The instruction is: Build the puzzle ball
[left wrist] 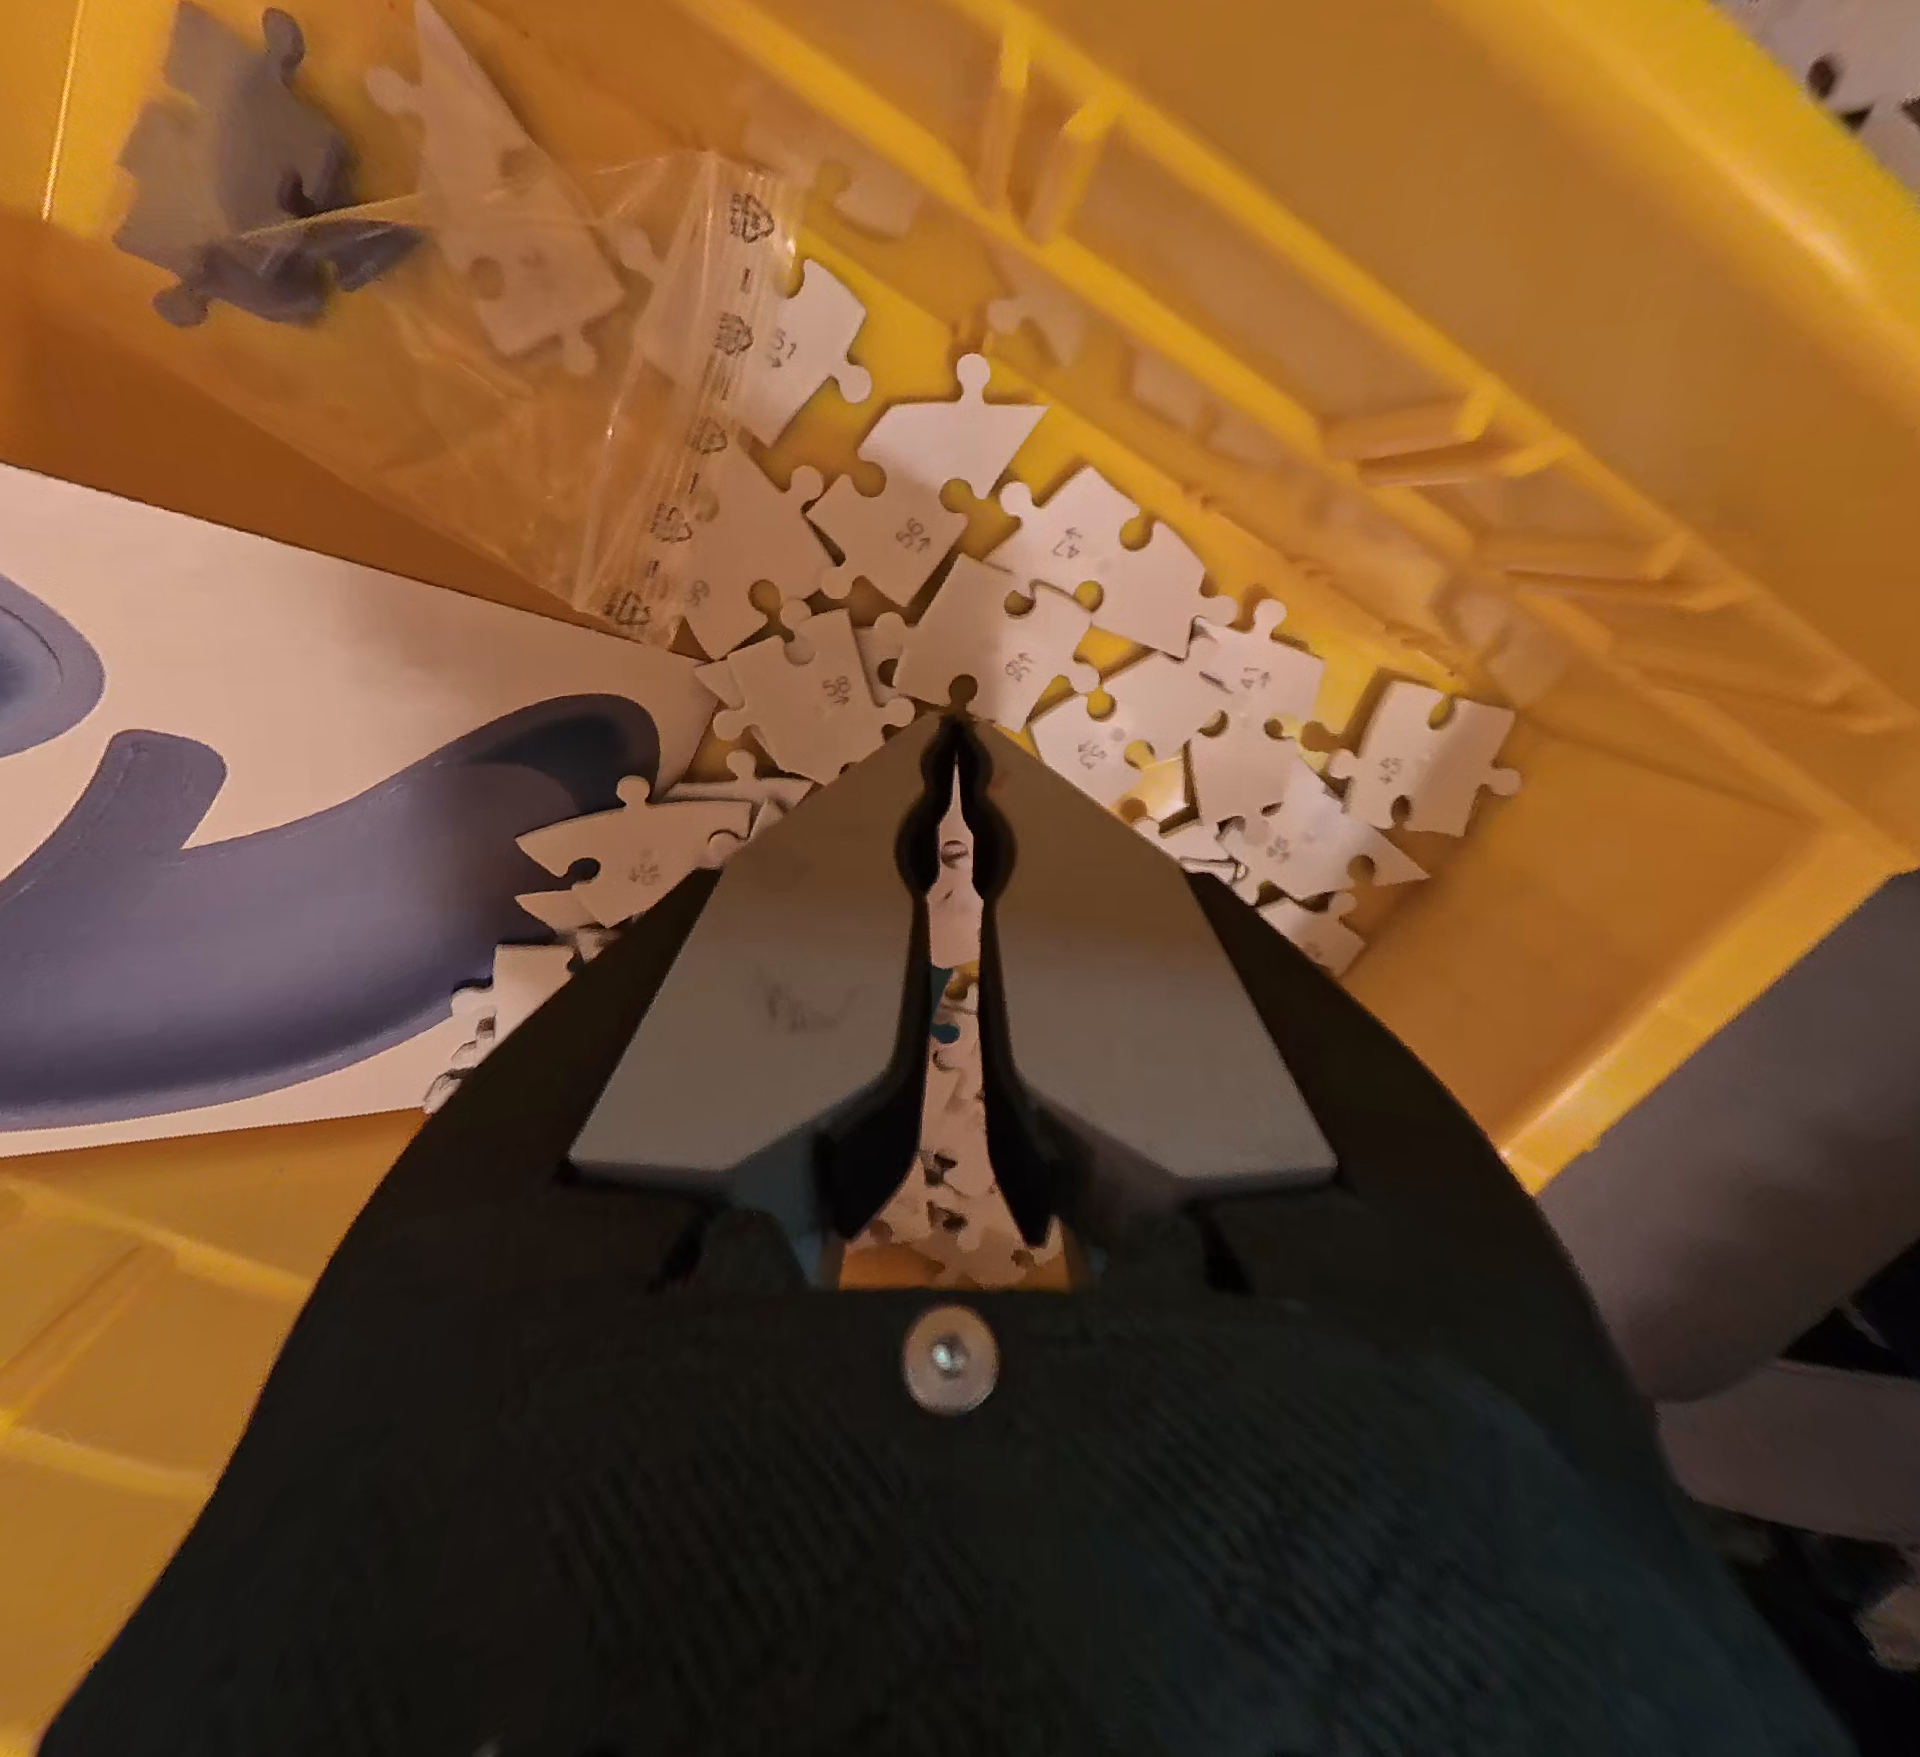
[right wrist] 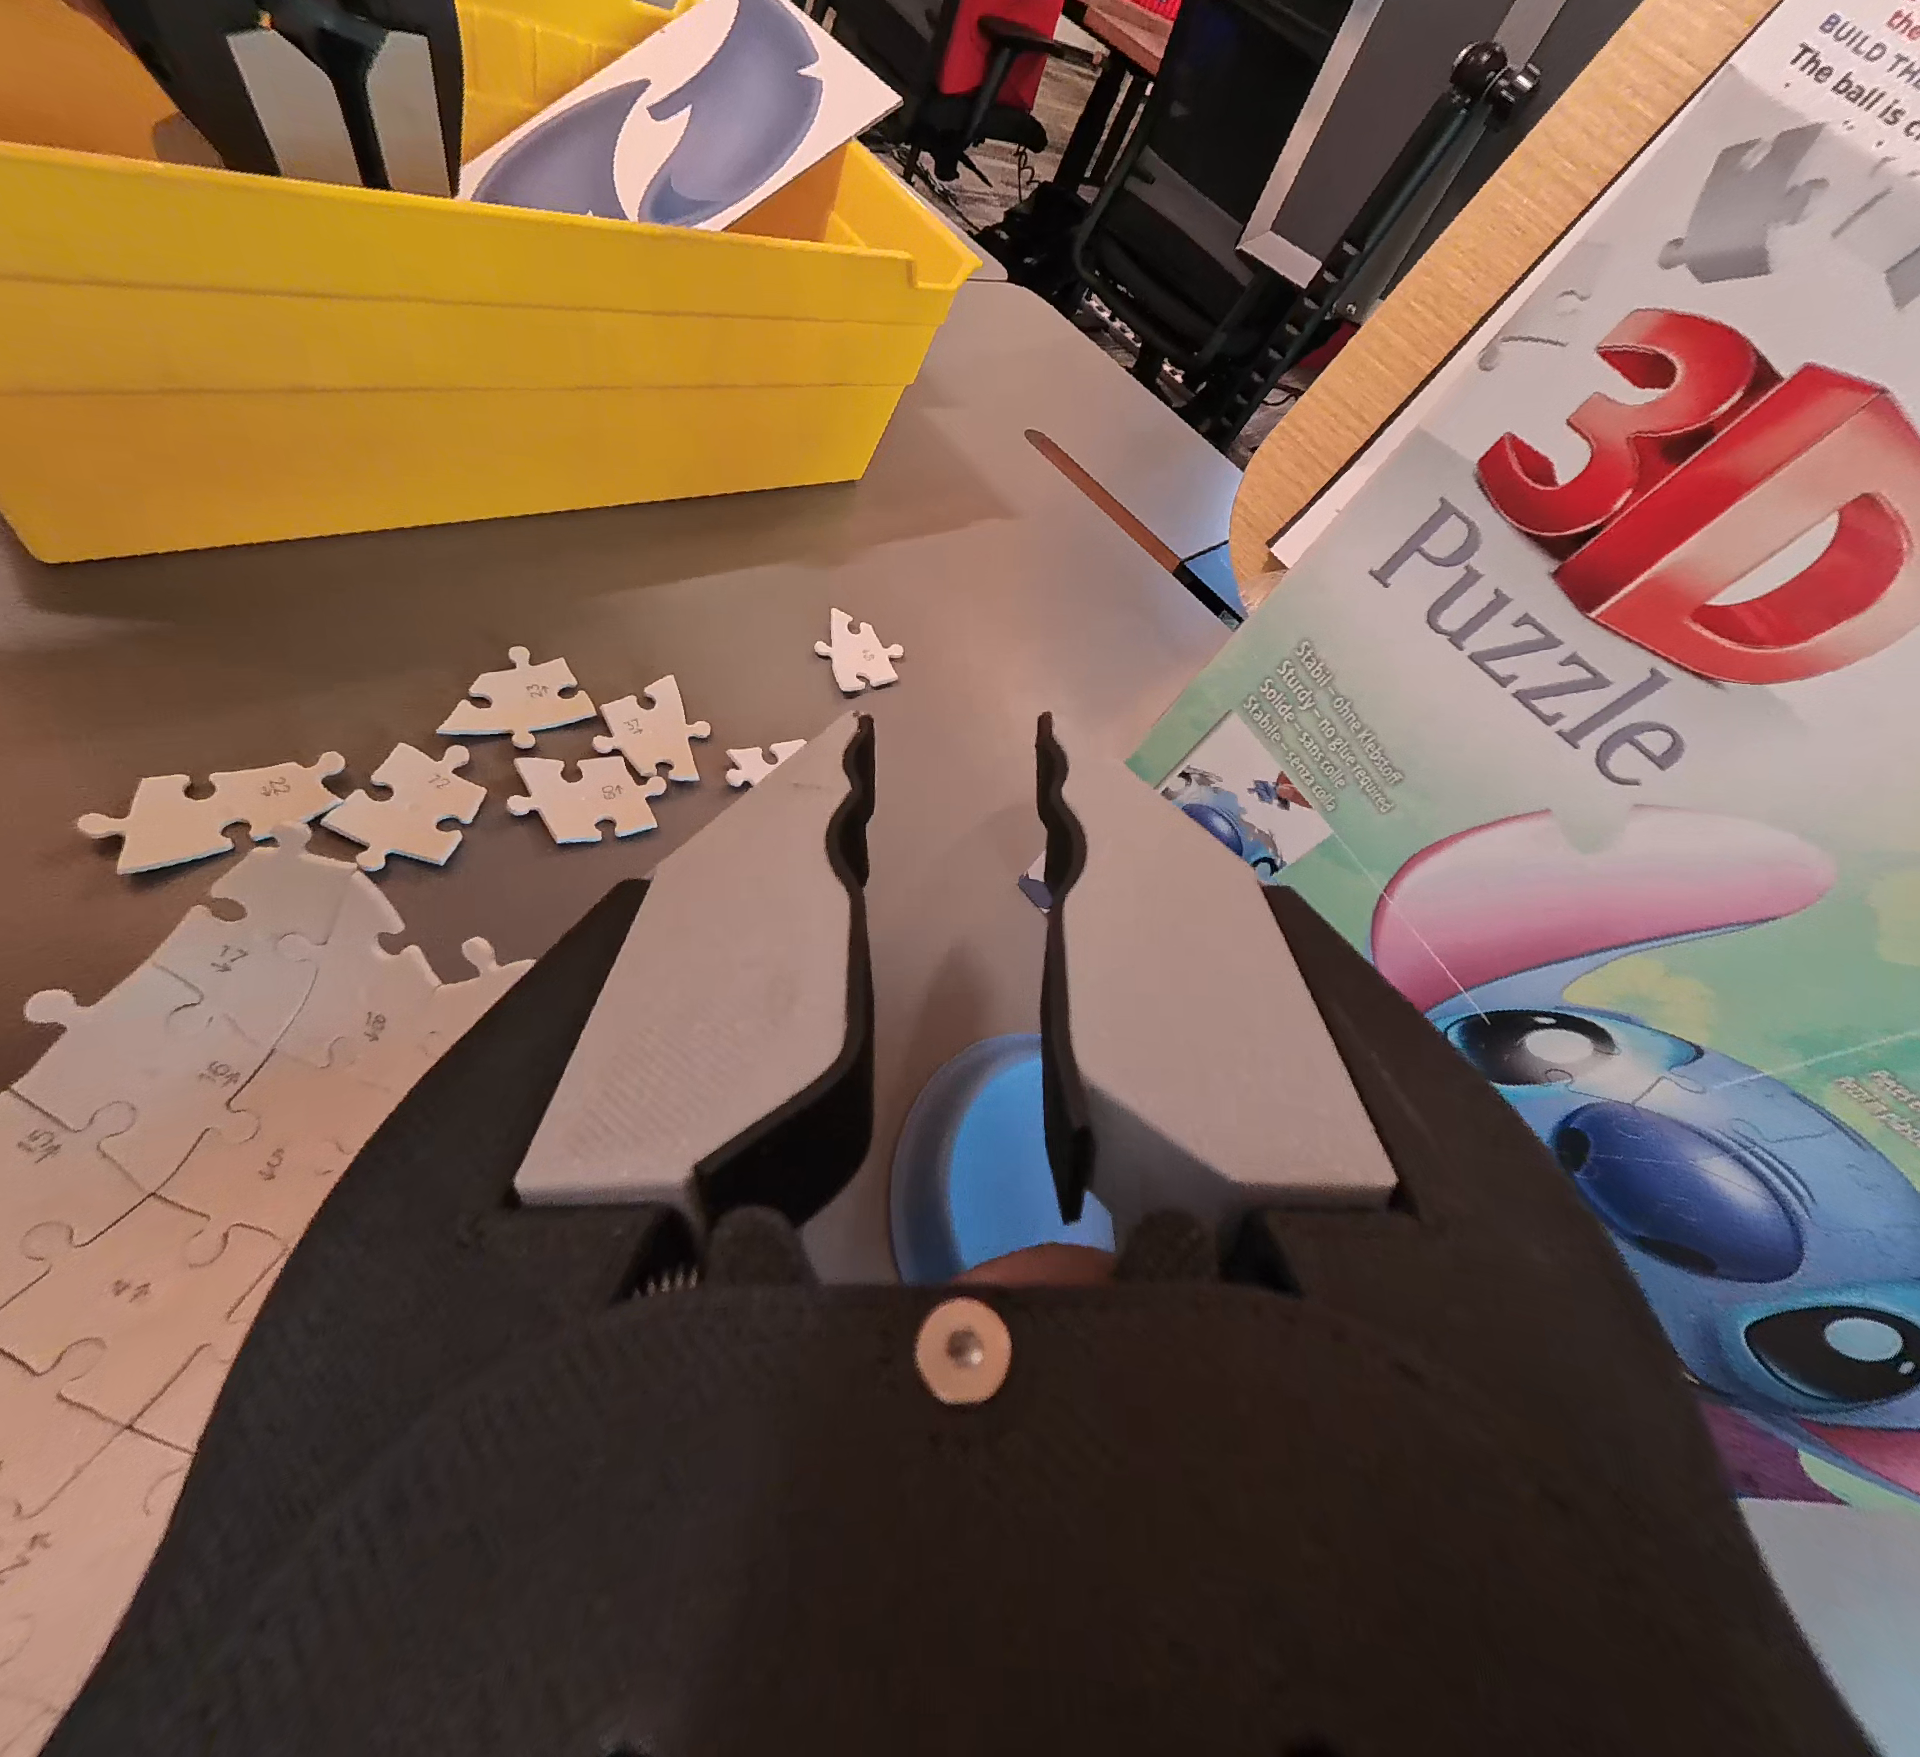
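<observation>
Right claw (right wrist: 948,720): jaws apart, nothing between them, held low over the counter (right wrist: 727,544) and aimed along it. Blue stand (right wrist: 971,1157) directly beneath, seen through the gap. Joined shell (right wrist: 156,1188) of puzzle pieces at near left, blank side up, its curved edge running under the claw body. Box (right wrist: 1610,876) close on the right, leaning, its edge just beside the right finger; little room that side. Bare counter straight ahead of the tips. Loose pieces (right wrist: 416,793) scattered left of the tips, near one another, one single piece (right wrist: 860,653) farther out. Brush (right wrist: 1132,512) lying beyond, near the counter's far edge. Bin (right wrist: 447,377) at far left, well apart from the loose pieces.

Left claw (left wrist: 956,720): reached down into the bin (left wrist: 1351,97), jaws drawn together at the tips; cannot tell whether a piece is pinched there. Tips touching the pile (left wrist: 1091,627) heaped in the bin corner, walls close ahead and to the right. Card (left wrist: 260,824) at left, its corner over the pile. Clear bag (left wrist: 644,377) beyond, then a blue-grey piece (left wrist: 249,180) by the far wall. Same claw (right wrist: 322,97) seen from the right view, pointing steeply down inside the bin.
</observation>
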`<action>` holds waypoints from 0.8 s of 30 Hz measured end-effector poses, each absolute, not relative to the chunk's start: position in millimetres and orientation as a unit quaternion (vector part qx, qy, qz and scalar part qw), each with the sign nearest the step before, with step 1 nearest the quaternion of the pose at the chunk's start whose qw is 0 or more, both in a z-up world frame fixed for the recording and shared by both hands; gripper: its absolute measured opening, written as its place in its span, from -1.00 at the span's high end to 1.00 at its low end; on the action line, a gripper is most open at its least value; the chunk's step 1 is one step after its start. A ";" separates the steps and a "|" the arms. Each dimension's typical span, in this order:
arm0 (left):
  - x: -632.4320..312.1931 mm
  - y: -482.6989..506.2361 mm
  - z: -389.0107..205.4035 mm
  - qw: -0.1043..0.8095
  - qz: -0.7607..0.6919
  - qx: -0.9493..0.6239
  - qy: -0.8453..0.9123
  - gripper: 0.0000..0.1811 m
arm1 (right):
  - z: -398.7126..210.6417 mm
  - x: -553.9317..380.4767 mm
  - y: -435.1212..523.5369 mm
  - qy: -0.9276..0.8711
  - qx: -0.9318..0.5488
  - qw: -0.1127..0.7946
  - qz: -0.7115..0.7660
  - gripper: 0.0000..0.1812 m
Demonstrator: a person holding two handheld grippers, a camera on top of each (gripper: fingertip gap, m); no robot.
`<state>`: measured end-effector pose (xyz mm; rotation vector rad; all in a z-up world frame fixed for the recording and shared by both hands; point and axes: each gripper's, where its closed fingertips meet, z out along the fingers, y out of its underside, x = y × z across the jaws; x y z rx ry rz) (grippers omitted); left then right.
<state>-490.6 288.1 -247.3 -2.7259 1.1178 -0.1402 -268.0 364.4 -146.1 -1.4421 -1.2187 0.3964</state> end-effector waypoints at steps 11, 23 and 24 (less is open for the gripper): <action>-491.2 287.8 -247.7 0.116 -0.024 -0.916 0.382 1.00 | -153.2 -272.4 362.5 -0.526 -0.616 0.560 0.174 0.69; -491.1 288.1 -247.6 0.119 -0.036 -0.922 0.367 1.00 | -153.9 -275.1 359.5 -0.529 -0.615 0.558 0.177 0.70; -491.2 288.1 -247.6 0.119 -0.036 -0.922 0.366 1.00 | -153.3 -275.0 359.6 -0.528 -0.615 0.559 0.178 0.70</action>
